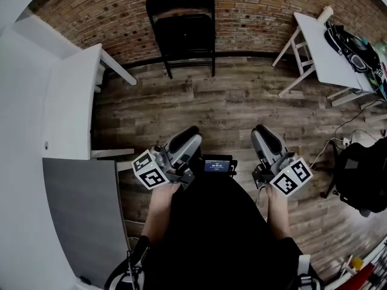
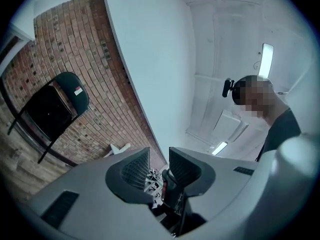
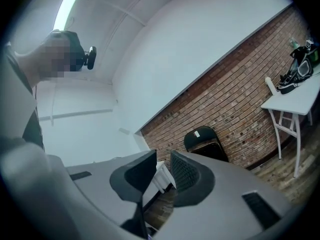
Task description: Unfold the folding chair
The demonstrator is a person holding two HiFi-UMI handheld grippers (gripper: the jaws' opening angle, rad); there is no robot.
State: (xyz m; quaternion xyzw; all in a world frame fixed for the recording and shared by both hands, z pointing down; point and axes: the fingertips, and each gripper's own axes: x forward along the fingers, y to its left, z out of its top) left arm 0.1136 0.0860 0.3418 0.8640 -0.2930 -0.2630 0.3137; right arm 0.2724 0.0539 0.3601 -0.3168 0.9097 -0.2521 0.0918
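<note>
- folding chair [image 1: 183, 35] folded, leaning on brick wall [image 1: 254, 17], well apart from the 2 grippers
- left gripper [image 1: 188, 136], right gripper [image 1: 263, 133]: jaws slightly apart, empty
- probably stiff, slick metal: grip backrest top and seat edge

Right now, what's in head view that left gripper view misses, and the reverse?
Head view only: the right gripper, the white table at right, the black bag on the floor. Left gripper view only: the left gripper with its jaws apart and nothing between them, the ceiling light, the person's head camera. Both: the folding chair against the brick wall, and the wood floor.
</note>
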